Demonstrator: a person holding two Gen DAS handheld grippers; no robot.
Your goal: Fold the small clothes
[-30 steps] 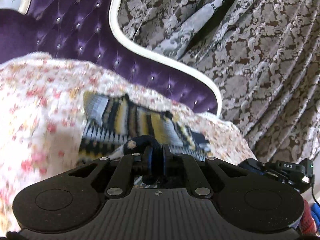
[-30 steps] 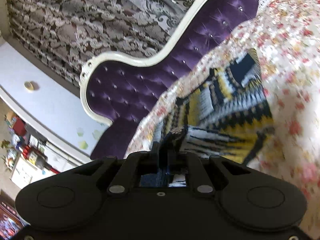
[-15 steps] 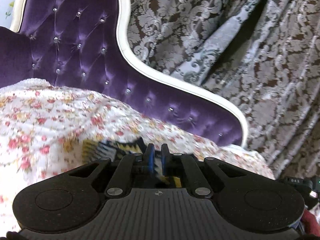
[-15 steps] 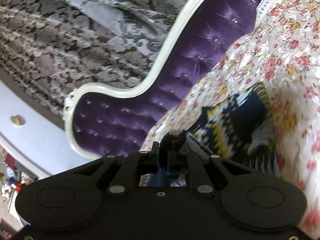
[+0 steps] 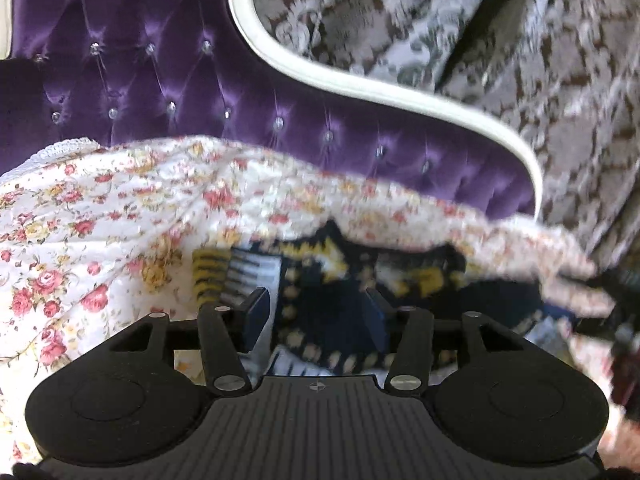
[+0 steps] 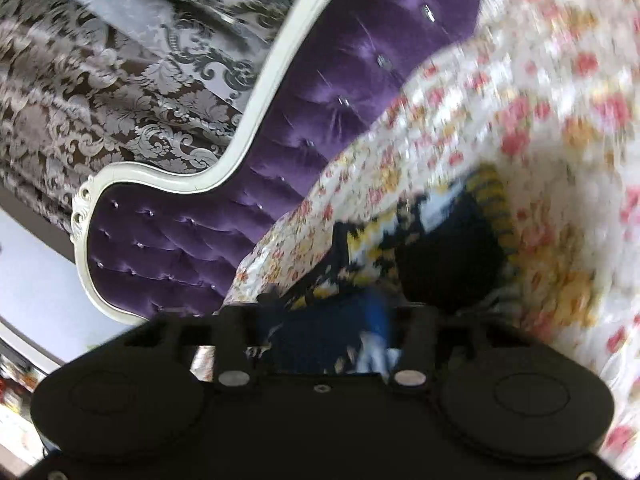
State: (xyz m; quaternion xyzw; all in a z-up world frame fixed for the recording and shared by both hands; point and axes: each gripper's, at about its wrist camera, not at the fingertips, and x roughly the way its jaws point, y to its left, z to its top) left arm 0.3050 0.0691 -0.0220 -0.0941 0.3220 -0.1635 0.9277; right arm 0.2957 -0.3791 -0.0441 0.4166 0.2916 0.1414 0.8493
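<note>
A small knitted garment [image 5: 320, 280] with navy, yellow and white patterns lies on the floral bedspread [image 5: 100, 216], right in front of both grippers. My left gripper [image 5: 316, 312] is open, its fingers spread over the garment's near edge with nothing between them. In the right wrist view the garment [image 6: 440, 248] lies folded on the bedspread [image 6: 520, 120]. My right gripper [image 6: 324, 332] is open too, low over the garment's near edge. This view is blurred by motion.
A purple tufted headboard [image 5: 160, 80] with a white frame stands behind the bed, also in the right wrist view [image 6: 340, 80]. Patterned grey curtains [image 5: 540, 60] hang behind it. A dark device [image 5: 624, 320] sits at the bed's right edge.
Both grippers were shut on the garment's edge and carried it forward over itself. Now both have opened and let go, and the garment lies on the bedspread.
</note>
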